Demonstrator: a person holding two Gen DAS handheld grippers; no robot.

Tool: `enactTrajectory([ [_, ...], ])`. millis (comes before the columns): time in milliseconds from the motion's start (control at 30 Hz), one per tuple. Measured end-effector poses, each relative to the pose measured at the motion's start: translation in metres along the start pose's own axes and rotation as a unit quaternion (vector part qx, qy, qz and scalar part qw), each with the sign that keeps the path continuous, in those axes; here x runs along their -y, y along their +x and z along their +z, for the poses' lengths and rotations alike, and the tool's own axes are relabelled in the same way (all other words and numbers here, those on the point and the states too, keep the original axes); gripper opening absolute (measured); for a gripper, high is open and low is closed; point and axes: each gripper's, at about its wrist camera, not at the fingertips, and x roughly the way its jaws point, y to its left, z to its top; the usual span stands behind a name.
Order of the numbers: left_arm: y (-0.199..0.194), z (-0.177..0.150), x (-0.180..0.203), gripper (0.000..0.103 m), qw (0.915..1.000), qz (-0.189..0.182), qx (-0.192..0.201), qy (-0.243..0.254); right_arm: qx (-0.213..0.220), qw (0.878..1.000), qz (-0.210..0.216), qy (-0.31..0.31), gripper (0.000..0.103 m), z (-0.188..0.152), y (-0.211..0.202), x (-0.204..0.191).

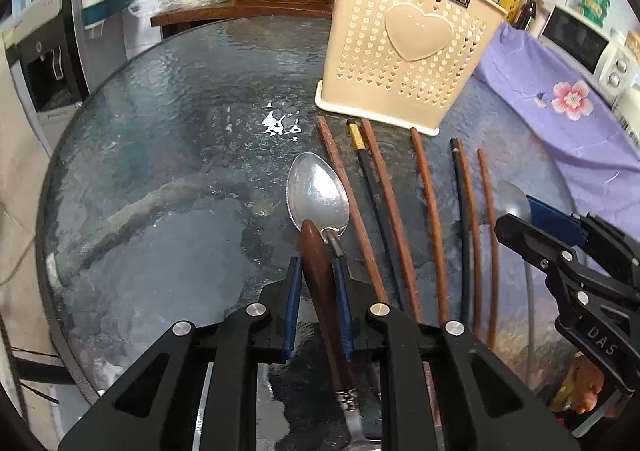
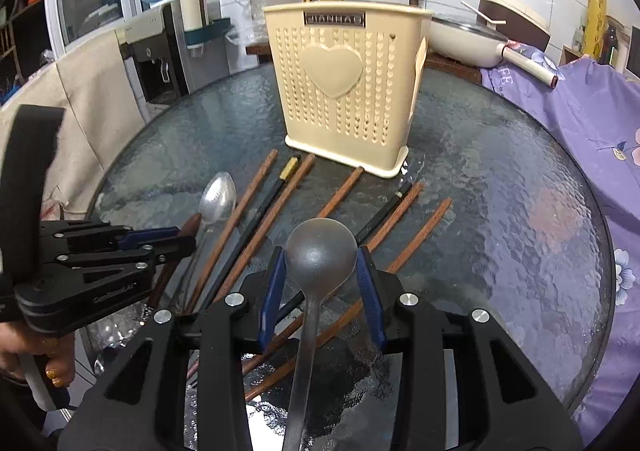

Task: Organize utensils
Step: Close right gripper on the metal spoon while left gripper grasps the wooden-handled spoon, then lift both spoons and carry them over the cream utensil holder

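Note:
My left gripper (image 1: 318,263) is shut on the dark brown wooden handle (image 1: 320,291) of a utensil. Its metal end runs back under the jaws, and I cannot tell what kind it is. A silver spoon (image 1: 316,191) lies on the glass table (image 1: 160,131) just ahead. My right gripper (image 2: 322,251) is shut on the bowl of a grey spoon (image 2: 320,247), held above the table with its handle trailing toward the camera. Several brown and black chopsticks (image 2: 256,211) lie side by side before the cream perforated utensil holder (image 2: 344,91), which stands upright. The left gripper (image 2: 180,237) shows at the left.
A purple flowered cloth (image 2: 580,131) covers something along the table's right edge. A water dispenser (image 2: 160,51) stands behind on the left, and a pan (image 2: 460,39) and a counter behind the holder. A person's hand (image 2: 52,363) grips the left tool. A microwave (image 1: 580,39) sits far right.

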Motion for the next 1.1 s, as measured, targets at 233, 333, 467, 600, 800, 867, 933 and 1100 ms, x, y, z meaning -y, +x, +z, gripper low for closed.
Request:
enactTrajectory([
  [233,-0.029,0.004,0.006,0.015,0.9991,-0.015,0.039,0.008,0.037,0.999,0.011,-0.002,0.037,0.004,-0.023,0.001],
  [333,-0.043,0.006,0.009,0.015,0.9981,-0.014,0.058,0.014,0.052,0.999,0.016,0.0,0.037,0.005,-0.036,0.003],
  [467,-0.059,0.007,0.009,0.015,0.9966,-0.021,0.077,0.017,0.067,0.998,0.021,0.001,0.037,0.006,-0.051,0.003],
  [600,-0.076,0.006,0.009,0.015,0.9949,-0.029,0.094,0.022,0.075,0.997,0.026,0.002,0.037,0.006,-0.065,0.004],
  [800,-0.097,0.002,0.012,0.015,0.9917,-0.033,0.118,0.037,0.073,0.997,0.029,0.001,0.037,0.005,-0.073,0.003],
  [867,-0.101,0.001,0.012,0.015,0.9912,-0.035,0.122,0.039,0.074,0.997,0.028,-0.002,0.037,0.003,-0.076,0.001],
  [933,-0.104,0.0,0.013,0.015,0.9906,-0.036,0.125,0.043,0.075,0.997,0.028,-0.003,0.037,0.003,-0.079,0.0],
  [1100,-0.111,-0.001,0.011,0.015,0.9889,-0.043,0.136,0.043,0.078,0.996,0.032,-0.003,0.037,0.005,-0.086,0.0],
])
